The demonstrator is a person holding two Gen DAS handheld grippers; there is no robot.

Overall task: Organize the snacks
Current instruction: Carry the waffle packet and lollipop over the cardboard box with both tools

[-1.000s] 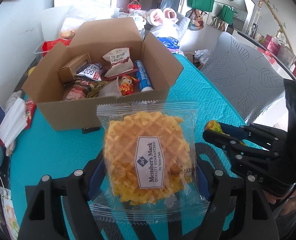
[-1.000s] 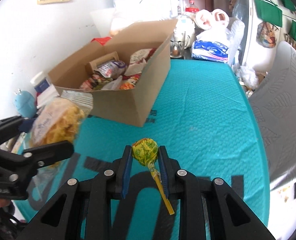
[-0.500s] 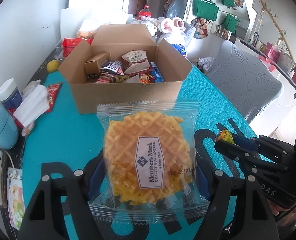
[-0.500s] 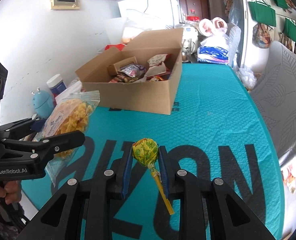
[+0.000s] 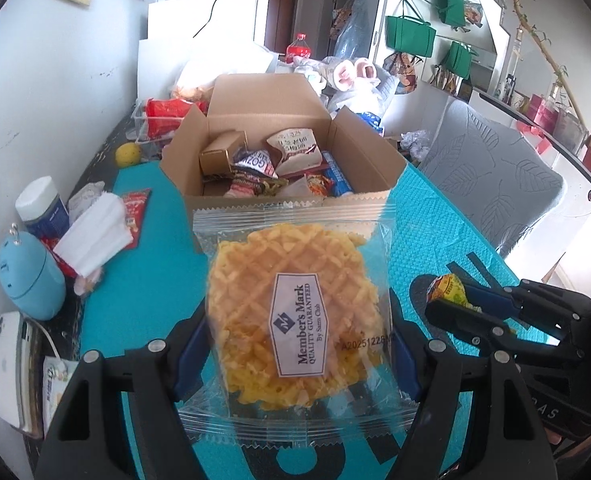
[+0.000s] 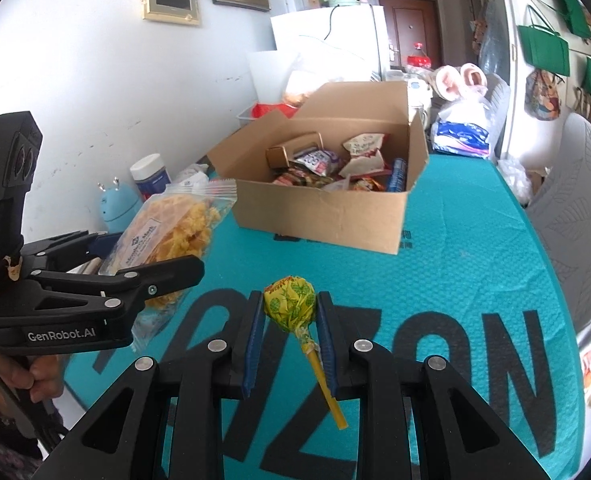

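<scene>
Left gripper (image 5: 295, 340) clamped the waffle packet (image 5: 295, 312); right gripper (image 6: 289, 320) pinched the lollipop (image 6: 290, 300); snack box (image 6: 323, 216) lay ahead, nearer the left.

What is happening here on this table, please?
A person is sorting snacks with a hand-held tool in each hand. The left tool is shut on a clear packet of waffle crisps, and the right tool is shut on a yellow lollipop. Both are held above the teal tablecloth, short of the open cardboard box, which already contains several snack packets. Neither item is in the box yet.
</scene>
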